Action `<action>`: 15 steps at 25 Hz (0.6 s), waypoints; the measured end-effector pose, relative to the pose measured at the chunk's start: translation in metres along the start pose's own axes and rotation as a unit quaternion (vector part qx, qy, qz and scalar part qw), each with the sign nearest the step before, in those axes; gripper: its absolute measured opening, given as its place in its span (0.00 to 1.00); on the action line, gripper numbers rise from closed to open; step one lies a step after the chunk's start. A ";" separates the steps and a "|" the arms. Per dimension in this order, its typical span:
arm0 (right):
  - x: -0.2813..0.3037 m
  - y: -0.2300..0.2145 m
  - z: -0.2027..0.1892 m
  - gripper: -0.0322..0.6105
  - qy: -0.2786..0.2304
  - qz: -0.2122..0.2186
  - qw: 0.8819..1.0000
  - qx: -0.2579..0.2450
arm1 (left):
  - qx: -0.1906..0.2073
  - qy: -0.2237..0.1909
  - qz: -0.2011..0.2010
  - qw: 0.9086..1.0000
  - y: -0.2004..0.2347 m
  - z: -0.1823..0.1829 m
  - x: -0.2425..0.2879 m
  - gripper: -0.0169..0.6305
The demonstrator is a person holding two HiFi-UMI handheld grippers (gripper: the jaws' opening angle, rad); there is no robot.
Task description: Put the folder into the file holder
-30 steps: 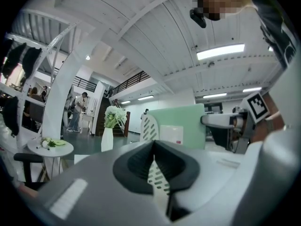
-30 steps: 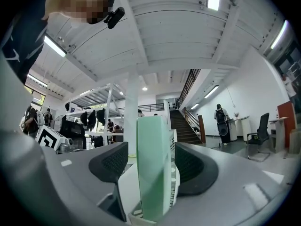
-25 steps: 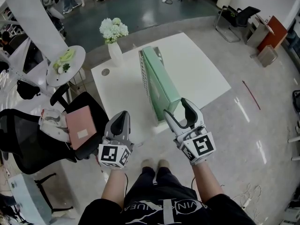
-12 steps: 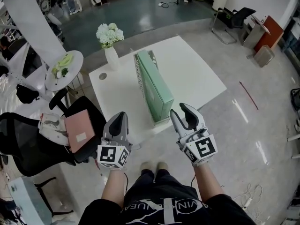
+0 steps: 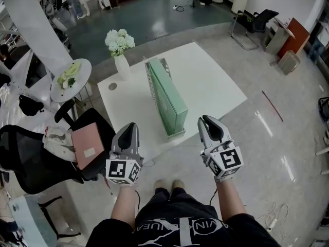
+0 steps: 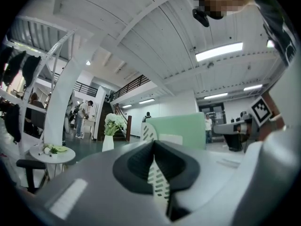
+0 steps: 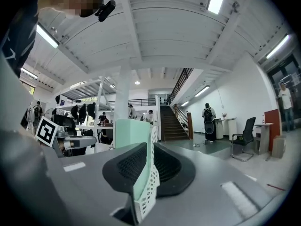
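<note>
Folder [image 5: 172,99] mint green; file holder [image 5: 151,85] white, slot-perforated; table [image 5: 216,86] white; chair [image 5: 25,161] black.

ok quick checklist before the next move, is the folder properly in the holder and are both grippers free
1. Green folder standing in the file holder: ok
2. File holder upright on the white table: ok
3. Right hand-held gripper off the folder; its jaws have just been closing on nothing: ok
4. Left hand-held gripper empty, jaws together: ok
5. Folder seated right to the holder's bottom: cannot tell
</note>
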State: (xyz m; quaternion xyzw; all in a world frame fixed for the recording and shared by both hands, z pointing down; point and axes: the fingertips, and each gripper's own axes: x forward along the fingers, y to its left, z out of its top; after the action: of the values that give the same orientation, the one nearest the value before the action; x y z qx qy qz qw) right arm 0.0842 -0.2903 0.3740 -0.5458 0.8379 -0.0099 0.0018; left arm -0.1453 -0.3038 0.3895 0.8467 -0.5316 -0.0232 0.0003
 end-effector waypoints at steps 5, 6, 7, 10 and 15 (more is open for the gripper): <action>-0.004 -0.013 -0.004 0.09 0.012 -0.009 1.000 0.005 | 0.003 0.002 0.008 1.000 0.004 0.004 -0.002 0.03; -0.005 -0.014 -0.004 0.09 0.015 -0.009 1.000 0.006 | 0.002 0.002 0.010 1.000 0.004 0.005 -0.003 0.03; -0.006 -0.015 -0.003 0.09 0.017 -0.009 1.000 0.007 | 0.001 0.001 0.012 1.000 0.005 0.006 -0.004 0.03; -0.008 -0.019 -0.002 0.06 0.020 -0.009 1.000 0.005 | 0.001 0.000 0.015 1.000 0.006 0.009 -0.005 0.03; -0.009 -0.021 0.000 0.06 0.017 -0.010 1.000 0.007 | 0.009 0.004 0.019 1.000 0.009 0.015 -0.009 0.03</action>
State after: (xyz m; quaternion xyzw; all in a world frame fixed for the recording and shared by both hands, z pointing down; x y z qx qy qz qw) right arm 0.1067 -0.2905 0.3747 -0.5538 0.8323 -0.0247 -0.0087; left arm -0.1582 -0.2991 0.3752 0.8363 -0.5480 -0.0146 -0.0046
